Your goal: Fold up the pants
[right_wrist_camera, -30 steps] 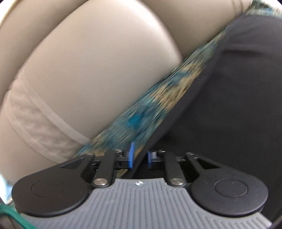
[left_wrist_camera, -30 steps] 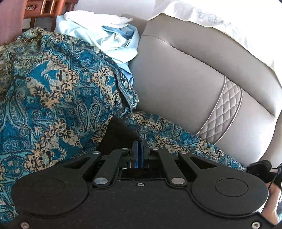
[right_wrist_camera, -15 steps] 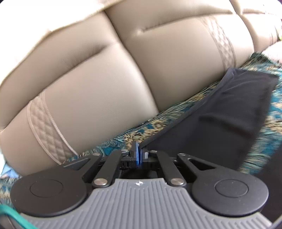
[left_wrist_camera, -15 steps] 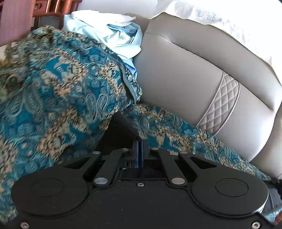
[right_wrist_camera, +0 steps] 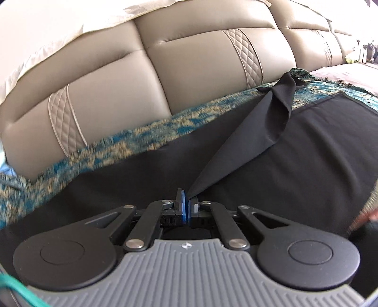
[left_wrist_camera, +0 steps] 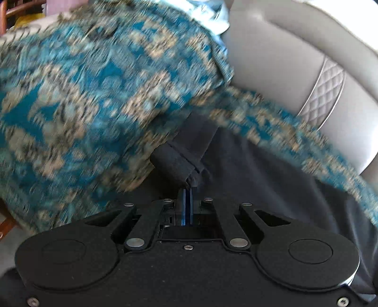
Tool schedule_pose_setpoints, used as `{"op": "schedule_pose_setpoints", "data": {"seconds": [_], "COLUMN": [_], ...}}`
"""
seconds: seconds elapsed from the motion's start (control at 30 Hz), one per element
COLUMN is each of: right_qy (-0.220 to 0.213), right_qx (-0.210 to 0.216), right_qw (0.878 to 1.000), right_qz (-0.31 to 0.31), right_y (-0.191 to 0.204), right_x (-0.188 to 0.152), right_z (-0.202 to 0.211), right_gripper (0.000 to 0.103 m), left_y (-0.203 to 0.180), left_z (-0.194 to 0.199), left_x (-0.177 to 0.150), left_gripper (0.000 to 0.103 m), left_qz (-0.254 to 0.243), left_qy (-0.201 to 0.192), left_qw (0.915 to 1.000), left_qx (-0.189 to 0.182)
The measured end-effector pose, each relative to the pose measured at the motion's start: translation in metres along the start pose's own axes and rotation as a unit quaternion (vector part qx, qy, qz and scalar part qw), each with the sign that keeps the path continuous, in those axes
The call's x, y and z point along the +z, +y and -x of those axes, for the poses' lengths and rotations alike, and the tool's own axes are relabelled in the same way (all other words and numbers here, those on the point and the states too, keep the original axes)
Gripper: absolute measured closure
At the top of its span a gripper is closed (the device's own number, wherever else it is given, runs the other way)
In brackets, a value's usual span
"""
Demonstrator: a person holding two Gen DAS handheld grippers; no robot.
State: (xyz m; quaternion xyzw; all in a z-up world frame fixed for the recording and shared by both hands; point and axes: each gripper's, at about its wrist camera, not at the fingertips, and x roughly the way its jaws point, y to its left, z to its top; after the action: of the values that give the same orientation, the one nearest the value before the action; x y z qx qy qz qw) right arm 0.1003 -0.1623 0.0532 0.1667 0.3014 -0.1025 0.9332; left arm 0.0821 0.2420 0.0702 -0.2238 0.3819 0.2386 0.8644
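Black pants (right_wrist_camera: 295, 151) spread on teal patterned throw (left_wrist_camera: 78, 94) over sofa seat, in front of grey sofa backrest (right_wrist_camera: 189, 59). Bunched thick edge pinched in left gripper (left_wrist_camera: 186, 191), fingers clamped. Thin fold lifted off seat by right gripper (right_wrist_camera: 187, 200), fingers clamped.

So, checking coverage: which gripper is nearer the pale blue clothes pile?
Left. The left gripper faces the pile up the sofa; the right gripper's view barely shows it.
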Motion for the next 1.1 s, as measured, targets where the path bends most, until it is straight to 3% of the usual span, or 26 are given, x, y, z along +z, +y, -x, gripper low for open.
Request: {"op": "schedule_pose_setpoints", "data": {"seconds": [0.2, 0.27, 0.37, 0.57, 0.63, 0.77, 0.93, 1.1], "right_qy": [0.002, -0.005, -0.002, 0.007, 0.009, 0.01, 0.008, 0.009], "right_qx": [-0.006, -0.012, -0.011, -0.008, -0.007, -0.005, -0.003, -0.003], "right_qw": [1.0, 1.0, 1.0, 1.0, 1.0, 1.0, 0.999, 0.999], "right_qz": [0.021, 0.026, 0.022, 0.02, 0.018, 0.024, 0.037, 0.049], "right_y": [-0.011, -0.014, -0.017, -0.021, -0.021, -0.022, -0.021, -0.016], "right_x": [-0.025, -0.029, -0.032, -0.038, -0.039, -0.041, -0.042, -0.043], "right_z": [0.016, 0.02, 0.022, 0.018, 0.017, 0.016, 0.017, 0.017], "right_gripper": [0.098, 0.098, 0.098, 0.098, 0.098, 0.097, 0.096, 0.095], "left_y": [0.007, 0.012, 0.021, 0.031, 0.029, 0.019, 0.019, 0.018], "left_z": [0.003, 0.005, 0.012, 0.025, 0.026, 0.022, 0.001, -0.012], "left_x": [-0.02, -0.021, -0.02, -0.02, -0.023, -0.027, -0.019, -0.012], "left_gripper": [0.101, 0.101, 0.099, 0.077, 0.074, 0.074, 0.074, 0.072], "left_qz": [-0.039, -0.041, -0.026, 0.01, 0.002, -0.023, 0.02, 0.036], "left_qy": [-0.027, -0.028, -0.022, 0.011, 0.016, 0.015, -0.003, -0.022], "left_qw": [0.997, 0.9965, 0.9986, 0.9962, 0.9941, 0.9925, 0.996, 0.996], "left_qx": [0.062, 0.067, 0.041, -0.086, -0.107, -0.119, -0.086, -0.079]}}
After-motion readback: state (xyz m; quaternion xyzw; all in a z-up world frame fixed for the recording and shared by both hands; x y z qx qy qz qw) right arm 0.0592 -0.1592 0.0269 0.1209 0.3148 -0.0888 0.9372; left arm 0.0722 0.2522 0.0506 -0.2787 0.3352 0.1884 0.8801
